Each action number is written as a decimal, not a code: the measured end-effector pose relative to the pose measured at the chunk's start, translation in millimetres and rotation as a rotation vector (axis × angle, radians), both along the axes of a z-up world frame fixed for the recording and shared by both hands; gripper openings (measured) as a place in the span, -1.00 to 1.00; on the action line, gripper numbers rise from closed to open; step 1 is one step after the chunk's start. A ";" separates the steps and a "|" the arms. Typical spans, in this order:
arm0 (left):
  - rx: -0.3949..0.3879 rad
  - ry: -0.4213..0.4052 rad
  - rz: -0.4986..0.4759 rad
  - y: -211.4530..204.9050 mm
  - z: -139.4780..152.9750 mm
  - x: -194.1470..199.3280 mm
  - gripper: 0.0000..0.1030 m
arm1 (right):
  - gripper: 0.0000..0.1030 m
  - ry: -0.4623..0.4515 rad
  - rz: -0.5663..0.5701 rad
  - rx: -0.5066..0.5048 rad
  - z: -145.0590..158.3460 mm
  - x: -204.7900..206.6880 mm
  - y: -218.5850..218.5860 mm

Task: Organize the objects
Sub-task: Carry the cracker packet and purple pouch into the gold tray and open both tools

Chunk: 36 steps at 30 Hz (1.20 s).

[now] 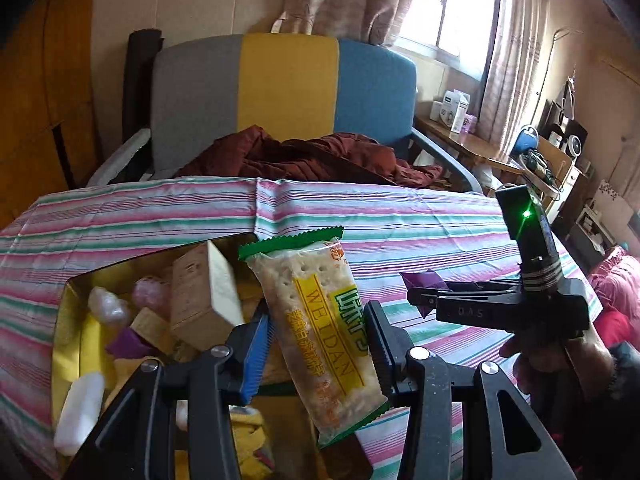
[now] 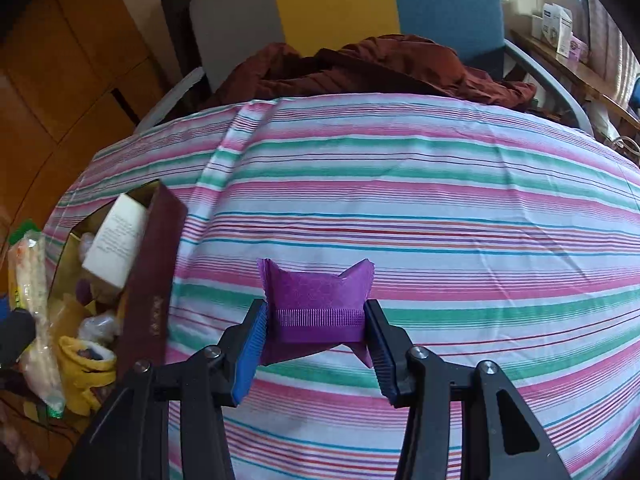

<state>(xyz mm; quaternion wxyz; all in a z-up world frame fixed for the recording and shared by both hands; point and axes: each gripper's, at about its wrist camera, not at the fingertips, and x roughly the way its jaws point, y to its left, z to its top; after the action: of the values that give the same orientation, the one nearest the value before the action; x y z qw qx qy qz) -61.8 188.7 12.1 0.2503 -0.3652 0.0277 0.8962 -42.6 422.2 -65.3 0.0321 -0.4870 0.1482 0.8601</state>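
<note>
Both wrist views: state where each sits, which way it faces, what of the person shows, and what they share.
Left wrist: on the left gripper, tilted down at the cracker pack it grips above the gold box; the person's hand and right gripper show.
Right wrist: on the right gripper, angled down over the striped cloth, gripping a purple packet.
Shared: cloth, box, chair, both snacks.

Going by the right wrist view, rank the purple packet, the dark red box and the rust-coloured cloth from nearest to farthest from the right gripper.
1. Purple packet: clamped in the right gripper.
2. Dark red box: left, on the striped sheet.
3. Rust-coloured cloth: beyond the sheet's far edge.
</note>
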 end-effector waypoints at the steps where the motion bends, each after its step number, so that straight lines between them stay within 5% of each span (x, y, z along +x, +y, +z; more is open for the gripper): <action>1: -0.003 0.006 0.005 -1.2 -0.1 1.6 -0.10 | -0.06 0.006 0.002 -0.007 2.4 0.4 -3.7; 15: -0.013 0.021 0.093 -49.5 -9.5 2.7 -0.10 | -0.06 0.111 0.132 -0.095 36.2 10.9 -83.9; 36: 0.062 -0.021 0.355 -182.5 -21.5 4.4 -0.10 | -0.05 0.083 0.392 -0.058 23.7 11.8 -188.1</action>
<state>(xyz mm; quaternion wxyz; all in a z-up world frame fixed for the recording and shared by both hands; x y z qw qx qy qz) -57.4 6.2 -9.4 0.0997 -0.3658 -0.0677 0.9228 -30.7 234.1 -41.5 -0.1560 -0.4716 0.0764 0.8645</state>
